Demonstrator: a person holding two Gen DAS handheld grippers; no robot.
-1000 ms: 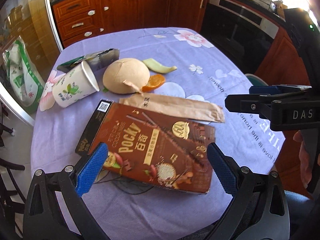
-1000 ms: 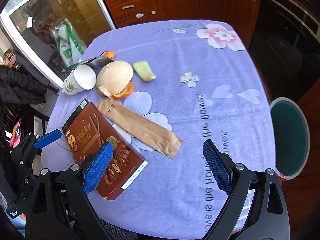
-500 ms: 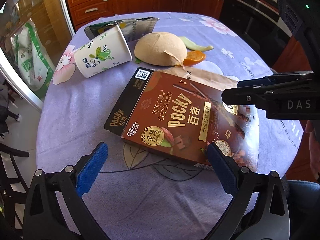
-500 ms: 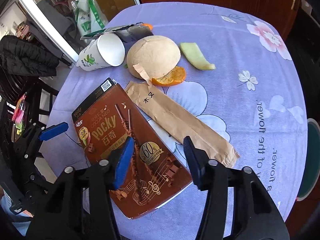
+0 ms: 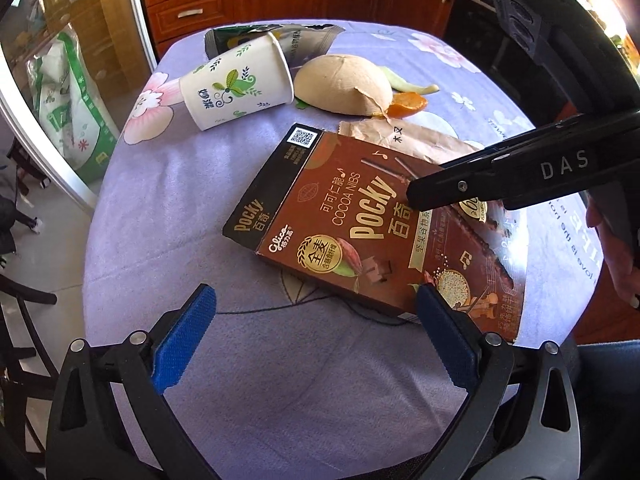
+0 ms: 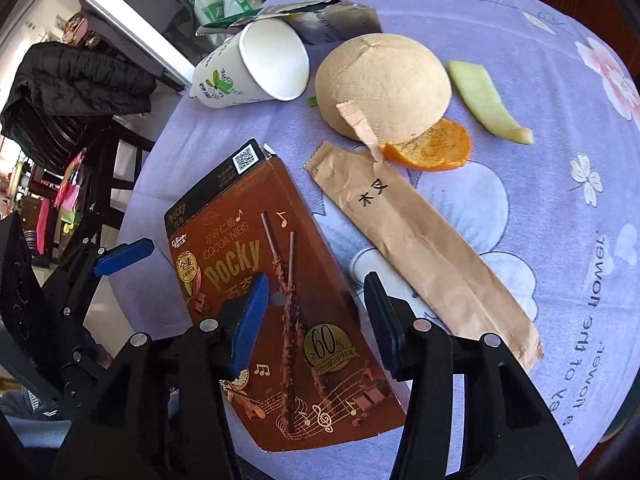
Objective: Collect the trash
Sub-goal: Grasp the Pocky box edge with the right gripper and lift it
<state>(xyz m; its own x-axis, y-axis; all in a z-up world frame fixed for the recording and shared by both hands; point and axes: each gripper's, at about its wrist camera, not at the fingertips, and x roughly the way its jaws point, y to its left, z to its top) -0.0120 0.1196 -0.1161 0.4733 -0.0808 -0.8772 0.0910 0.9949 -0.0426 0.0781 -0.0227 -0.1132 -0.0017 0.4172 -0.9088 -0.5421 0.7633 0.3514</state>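
— So where does the box (image 6: pixel 276 300) sit, and who takes it?

— Flat on the desk (image 6: pixel 520 208), at the near edge, long side running away toward the cup (image 6: pixel 256 68). The right gripper (image 6: pixel 316 316) is over its near half, fingers part open, one pad on each side of the box's width. They look not yet pressed on it, though I cannot tell for sure whether a pad touches the cardboard.

— And the left gripper (image 5: pixel 316 336)?

— Wide open, holding nothing, low at the near edge with one pad (image 5: pixel 444 332) just beside the box's near corner. It seems to be waiting.

— What makes a good grasp here?

— I'd judge the box light and probably empty, so it will crush if squeezed hard. Close across the narrow width, pads on the two long edges, low enough to catch the side walls and not skate over the glossy top. Lift one end first if the pads cannot get under.

— Anything in the way?

— The paper sleeve (image 6: pixel 424 248) lies just to the right of the box, its far end near the box's far corner. Keep the right pad between them so it doesn't drag the sleeve along. The shell (image 6: pixel 384 84), peel (image 6: pixel 432 148) and rind (image 6: pixel 484 100) are farther off, no trouble.

— And the cloth?

— It may bunch if the pads scrape down too hard.
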